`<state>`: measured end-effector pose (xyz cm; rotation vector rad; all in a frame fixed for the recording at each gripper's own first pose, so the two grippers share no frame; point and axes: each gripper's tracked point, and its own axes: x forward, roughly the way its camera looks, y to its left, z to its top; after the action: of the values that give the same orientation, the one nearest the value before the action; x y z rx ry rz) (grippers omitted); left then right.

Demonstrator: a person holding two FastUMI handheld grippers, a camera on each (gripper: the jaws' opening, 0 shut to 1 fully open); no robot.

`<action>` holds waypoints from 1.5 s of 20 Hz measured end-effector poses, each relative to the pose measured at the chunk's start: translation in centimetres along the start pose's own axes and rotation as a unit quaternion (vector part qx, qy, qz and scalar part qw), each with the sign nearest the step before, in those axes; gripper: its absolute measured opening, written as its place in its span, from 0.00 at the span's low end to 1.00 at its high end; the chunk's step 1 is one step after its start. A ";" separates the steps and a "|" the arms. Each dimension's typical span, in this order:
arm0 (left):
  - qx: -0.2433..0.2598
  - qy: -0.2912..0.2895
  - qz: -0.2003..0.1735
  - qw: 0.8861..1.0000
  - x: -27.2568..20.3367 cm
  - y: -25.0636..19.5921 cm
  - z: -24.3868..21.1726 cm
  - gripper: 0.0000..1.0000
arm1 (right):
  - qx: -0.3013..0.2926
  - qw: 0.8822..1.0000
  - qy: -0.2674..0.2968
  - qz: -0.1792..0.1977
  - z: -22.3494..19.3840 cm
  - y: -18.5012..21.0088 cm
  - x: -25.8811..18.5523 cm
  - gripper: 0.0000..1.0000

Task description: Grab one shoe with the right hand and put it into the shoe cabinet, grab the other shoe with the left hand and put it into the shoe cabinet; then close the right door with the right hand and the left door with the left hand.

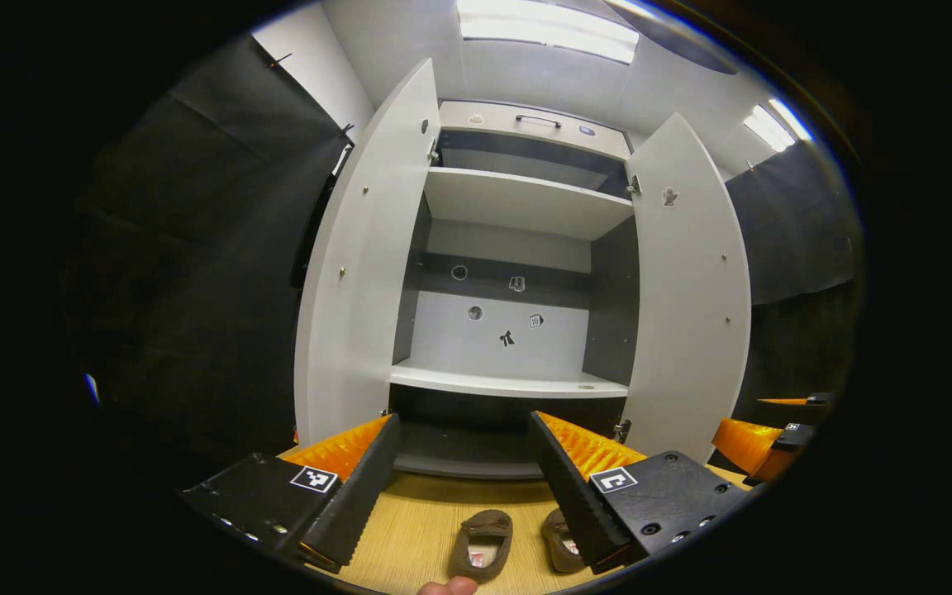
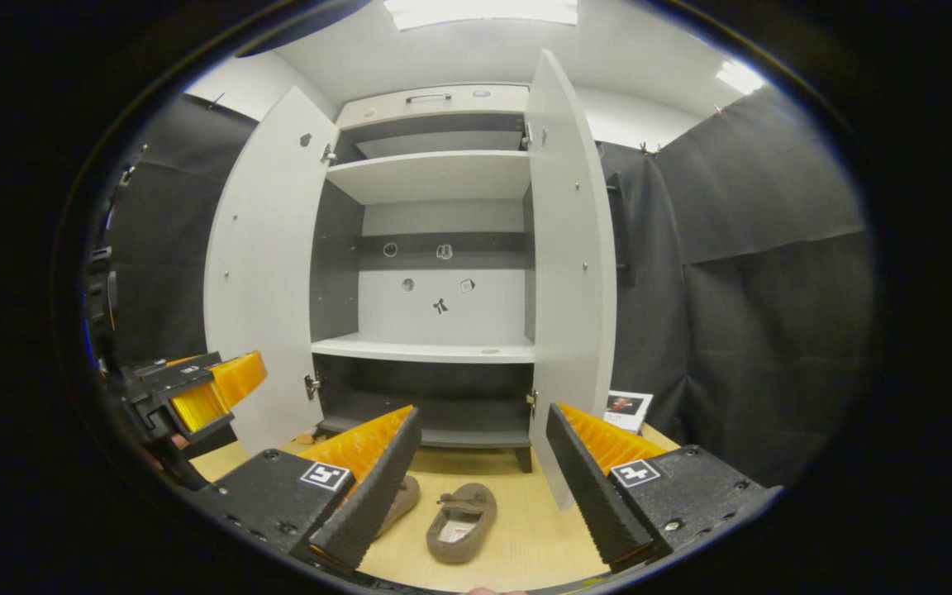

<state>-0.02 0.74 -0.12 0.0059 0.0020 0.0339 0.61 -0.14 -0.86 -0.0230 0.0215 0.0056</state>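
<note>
Holding both sets of fingers spread wide with nothing between them, I face the shoe cabinet [image 1: 517,273], whose two doors stand swung open. My left fingers [image 1: 464,475] hover above the wooden surface [image 1: 410,529], framing the dark bottom compartment of the cabinet. Just below them lie the two brown shoes: the left shoe [image 1: 482,541] sits in plain sight, toe toward the cabinet, and the right shoe [image 1: 560,541] lies just beside it, partly hidden behind my left hand's right finger. Neither shoe is touched by anything.

My right fingers [image 2: 483,463] are likewise spread and empty, pointing at the cabinet's lower opening from a spot farther to the right, near the right door [image 2: 571,273]. Seen from here, the nearer shoe lies on the surface between the fingers. The left door [image 1: 360,273] stands open on the other side. The middle shelf [image 1: 509,382] is bare.
</note>
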 end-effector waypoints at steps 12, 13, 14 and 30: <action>0.005 0.000 0.005 1.000 0.0 0.8 0.3 0.95 | -0.019 0.995 0.083 0.051 -7.1 4.5 5.7 0.96; 0.007 0.000 0.006 1.000 0.0 1.0 0.3 0.95 | -0.021 0.993 0.105 0.055 -8.8 4.9 6.4 0.97; 0.008 0.000 0.008 1.000 0.0 1.1 0.3 0.95 | -0.019 0.990 0.125 0.058 -10.6 5.2 7.0 0.96; 0.015 0.006 0.028 0.999 -0.7 4.0 -0.2 0.95 | -0.036 0.932 0.359 0.029 -31.1 5.1 12.5 0.73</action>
<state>-0.87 4.75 -0.31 0.0361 0.0136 0.0907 12.44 4.33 -32.34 -0.0964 0.7570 0.0569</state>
